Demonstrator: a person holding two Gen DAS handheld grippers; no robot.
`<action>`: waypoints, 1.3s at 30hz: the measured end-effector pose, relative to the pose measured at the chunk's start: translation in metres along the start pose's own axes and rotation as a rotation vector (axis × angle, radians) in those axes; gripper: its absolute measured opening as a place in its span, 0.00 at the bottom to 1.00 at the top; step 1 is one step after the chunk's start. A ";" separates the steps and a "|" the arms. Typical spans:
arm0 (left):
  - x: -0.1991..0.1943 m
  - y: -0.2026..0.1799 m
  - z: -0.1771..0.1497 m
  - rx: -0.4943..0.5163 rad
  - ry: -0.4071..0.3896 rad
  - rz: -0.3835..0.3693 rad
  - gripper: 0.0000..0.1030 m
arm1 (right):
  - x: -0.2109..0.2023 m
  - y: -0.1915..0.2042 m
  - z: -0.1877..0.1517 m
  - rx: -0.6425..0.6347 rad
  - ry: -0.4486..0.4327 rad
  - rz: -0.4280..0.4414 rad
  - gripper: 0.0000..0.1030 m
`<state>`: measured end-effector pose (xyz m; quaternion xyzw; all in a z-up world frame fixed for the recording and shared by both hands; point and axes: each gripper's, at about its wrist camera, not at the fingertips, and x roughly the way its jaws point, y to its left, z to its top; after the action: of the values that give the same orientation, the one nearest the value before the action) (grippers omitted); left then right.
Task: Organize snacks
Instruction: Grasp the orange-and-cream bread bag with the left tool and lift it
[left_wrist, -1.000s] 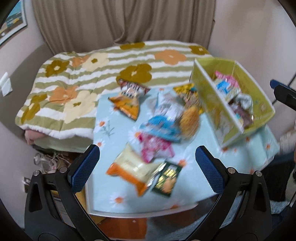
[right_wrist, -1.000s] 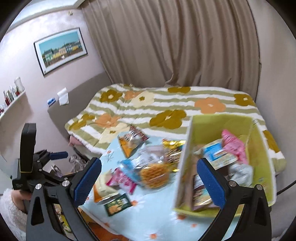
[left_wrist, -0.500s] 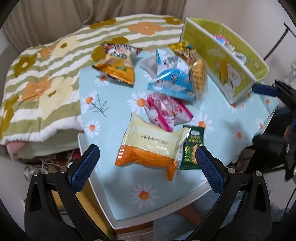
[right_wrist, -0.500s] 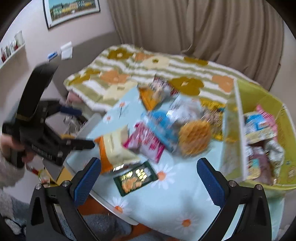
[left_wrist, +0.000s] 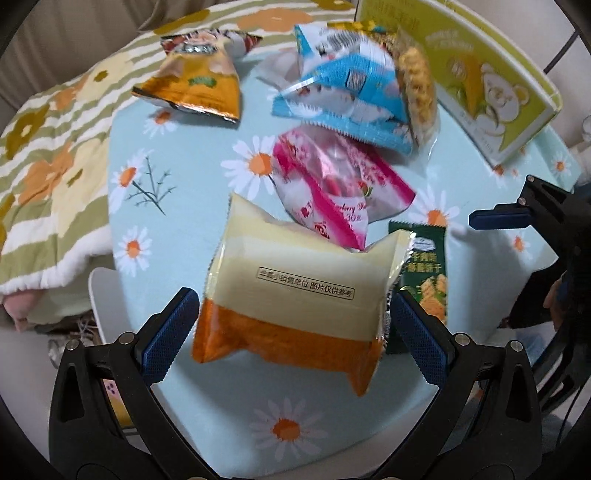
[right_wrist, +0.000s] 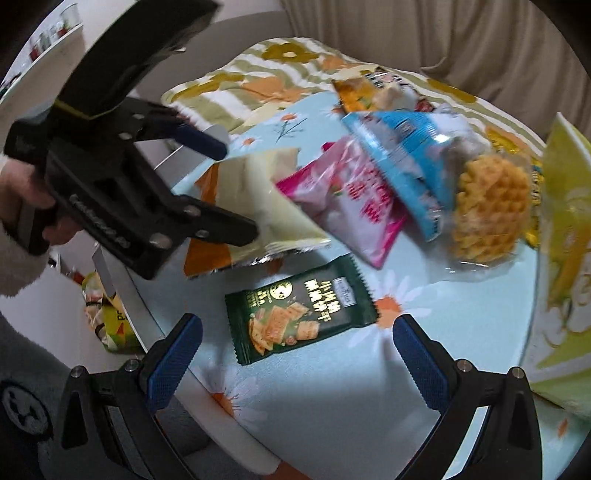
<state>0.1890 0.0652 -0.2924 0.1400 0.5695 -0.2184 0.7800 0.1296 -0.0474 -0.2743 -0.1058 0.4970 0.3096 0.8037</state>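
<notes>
The left gripper (left_wrist: 293, 325) hangs low over the near left part of the table, its blue-padded jaws spread wide on either side of the cream-and-orange snack bag (left_wrist: 295, 295); the pads stand just beside the bag's two ends and do not appear to touch it. The bag lies flat on the daisy-print tablecloth (left_wrist: 192, 177), close to the near edge. The right gripper (right_wrist: 297, 354) is also wide open, holding nothing, poised above the dark green cracker packet (right_wrist: 299, 310), which lies flat just to the right of the cream-and-orange bag.

Beyond those two, toward the middle of the table, sits a pink-and-white snack bag (left_wrist: 332, 188), its near corner overlapping the cream bag's far edge. Farther back is a blue-and-white bag (left_wrist: 347, 92) resting partly over the pink one, and leaning on its right side a clear bag of golden waffle-like snacks (right_wrist: 487, 210) (somewhat blurred in both views). At the far left of the pile lies an orange chip bag (left_wrist: 195, 85), well apart from the rest.

The yellow-green storage box (left_wrist: 491, 85), printed with a bear, stands at the far right of the table. A floral striped quilt (left_wrist: 48, 147) spreads behind and to the left. A hand (right_wrist: 26, 195) in a fuzzy white sleeve grips the left tool's handle.
</notes>
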 end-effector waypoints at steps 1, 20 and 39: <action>0.003 -0.001 0.000 0.003 0.005 0.006 0.99 | 0.003 -0.001 -0.001 -0.009 0.003 0.005 1.00; 0.032 -0.007 -0.001 0.041 0.041 0.014 0.95 | 0.025 -0.006 0.007 -0.115 0.009 0.019 1.00; 0.000 0.009 -0.030 -0.091 0.033 0.037 0.80 | 0.042 0.006 0.009 -0.209 -0.003 0.003 0.91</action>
<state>0.1687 0.0866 -0.3015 0.1184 0.5891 -0.1752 0.7799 0.1456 -0.0220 -0.3057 -0.1880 0.4610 0.3612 0.7885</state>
